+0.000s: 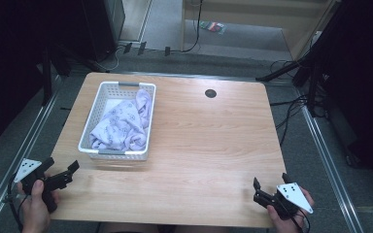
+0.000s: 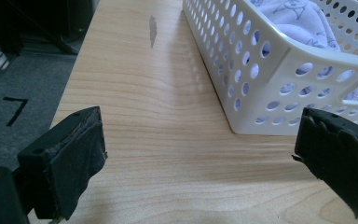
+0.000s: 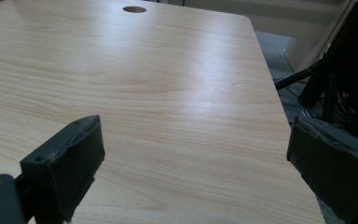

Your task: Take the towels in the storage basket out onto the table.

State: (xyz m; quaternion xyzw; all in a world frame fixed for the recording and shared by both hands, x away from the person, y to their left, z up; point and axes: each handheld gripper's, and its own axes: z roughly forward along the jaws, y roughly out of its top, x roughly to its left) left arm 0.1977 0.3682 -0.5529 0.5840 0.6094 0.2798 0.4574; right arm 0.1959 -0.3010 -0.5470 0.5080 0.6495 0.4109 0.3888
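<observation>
White perforated plastic basket (image 1: 118, 121) is sitting on the far-left part of the pale wood-grain surface (image 1: 204, 145), and a crumpled lilac patterned cloth (image 1: 121, 127) is lying inside it, one corner riding up against the basket's far wall. Left hand-held gripper (image 1: 62, 176) is hovering just in front of the basket's near-left corner, its jaws standing wide apart with nothing between them; in the left gripper view (image 2: 200, 144) the basket wall (image 2: 242, 70) is sitting just beyond the right jaw. Right hand-held gripper (image 1: 270, 188) is waiting well to the right of the basket, near the surface's front edge, jaws likewise spread wide and gripping nothing (image 3: 191, 154).

Judging from this, the cloth is probably the thing being reached for. A low approach from the left could be knocking a jaw into the light basket's rim and shoving it along the surface. Pinching too shallow a fold could also be letting the soft cloth slip free, or dragging the basket up with it.
</observation>
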